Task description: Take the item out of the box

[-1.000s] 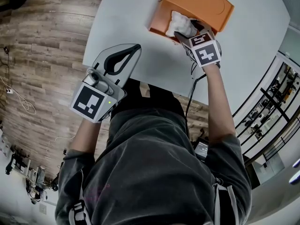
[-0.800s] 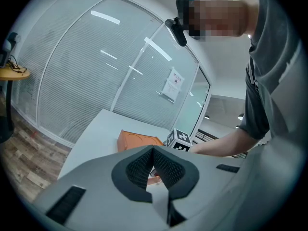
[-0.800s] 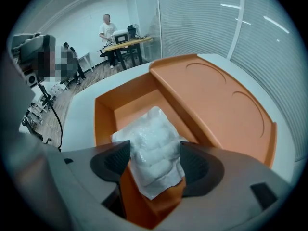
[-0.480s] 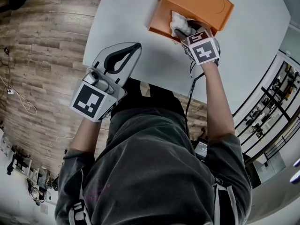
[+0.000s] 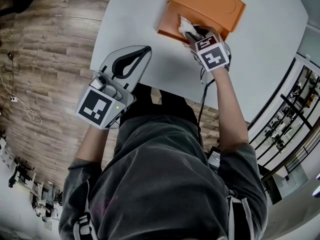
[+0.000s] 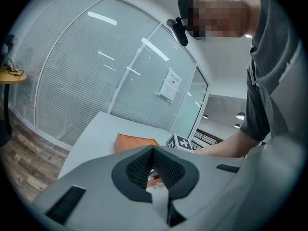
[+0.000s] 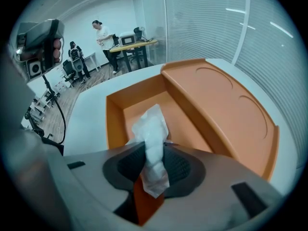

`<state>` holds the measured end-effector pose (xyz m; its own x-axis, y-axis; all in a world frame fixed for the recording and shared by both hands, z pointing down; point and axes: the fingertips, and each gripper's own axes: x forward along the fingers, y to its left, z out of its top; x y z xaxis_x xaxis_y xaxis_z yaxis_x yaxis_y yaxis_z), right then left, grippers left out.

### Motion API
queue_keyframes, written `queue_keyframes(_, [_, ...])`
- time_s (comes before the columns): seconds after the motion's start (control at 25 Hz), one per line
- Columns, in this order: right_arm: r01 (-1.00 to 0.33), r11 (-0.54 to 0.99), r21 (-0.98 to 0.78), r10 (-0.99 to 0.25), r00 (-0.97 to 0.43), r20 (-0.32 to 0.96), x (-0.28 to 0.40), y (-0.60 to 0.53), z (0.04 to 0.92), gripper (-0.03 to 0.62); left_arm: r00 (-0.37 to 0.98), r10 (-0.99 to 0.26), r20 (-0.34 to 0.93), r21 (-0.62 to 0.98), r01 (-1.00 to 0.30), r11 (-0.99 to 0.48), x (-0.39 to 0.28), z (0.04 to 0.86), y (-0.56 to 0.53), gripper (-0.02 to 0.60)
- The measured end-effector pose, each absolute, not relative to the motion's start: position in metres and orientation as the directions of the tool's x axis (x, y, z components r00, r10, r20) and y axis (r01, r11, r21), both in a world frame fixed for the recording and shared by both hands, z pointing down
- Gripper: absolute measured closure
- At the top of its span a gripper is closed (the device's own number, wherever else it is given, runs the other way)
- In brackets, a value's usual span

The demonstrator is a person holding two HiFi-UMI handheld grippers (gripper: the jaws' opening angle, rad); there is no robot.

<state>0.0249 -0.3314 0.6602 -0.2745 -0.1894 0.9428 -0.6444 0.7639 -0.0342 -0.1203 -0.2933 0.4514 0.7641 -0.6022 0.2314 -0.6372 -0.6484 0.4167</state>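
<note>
An open orange box (image 5: 210, 4) lies at the far side of the white table (image 5: 145, 19). A crumpled white item (image 5: 185, 27) sticks up at the box's near edge. My right gripper (image 5: 192, 34) points steeply down over that edge. Its jaws have just been closing and now pinch the white item (image 7: 151, 129) between the pads, above the orange box (image 7: 216, 105). My left gripper (image 5: 145, 50) hangs over the table's near left corner, well clear of the box. Its fingertips meet with nothing between them. In the left gripper view the box (image 6: 132, 142) lies beyond that gripper (image 6: 153, 149).
Wood flooring (image 5: 45, 59) lies left of the table. A black cable (image 5: 204, 99) hangs from my right gripper over the table's near edge. People (image 7: 102, 32) stand by a desk (image 7: 132, 44) in the background. A glass wall with blinds (image 6: 96, 81) runs behind the table.
The right jaws have closed on the white item, which now looks squeezed and narrower. The right gripper has shifted slightly toward the box's near edge. The left gripper has stayed put.
</note>
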Motion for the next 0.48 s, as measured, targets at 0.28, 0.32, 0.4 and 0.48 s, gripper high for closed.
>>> queue_keyframes(0.28, [-0.652,0.758,-0.019,-0.236,-0.301,0.924,0.027,-0.331,0.639,0.479,0.766,-0.596,0.241,0.393,-0.639,-0.662,-0.114,0.44,-0.289,0.575])
queue_keyframes(0.32, [-0.653,0.757,-0.016,-0.243,-0.304,0.921,0.027,-0.331,0.635,0.479,0.767,-0.596,0.238,0.389,-0.637,-0.665,-0.112,0.437,-0.288,0.574])
queue_keyframes(0.4, [-0.656,0.754,-0.007,-0.262,-0.311,0.914,0.029,-0.332,0.624,0.479,0.77,-0.594,0.234,0.38,-0.634,-0.673,-0.109,0.431,-0.284,0.575])
queue_keyframes(0.48, [-0.66,0.752,0.001,-0.282,-0.319,0.905,0.03,-0.333,0.613,0.48,0.771,-0.593,0.231,0.373,-0.633,-0.678,-0.106,0.425,-0.281,0.575])
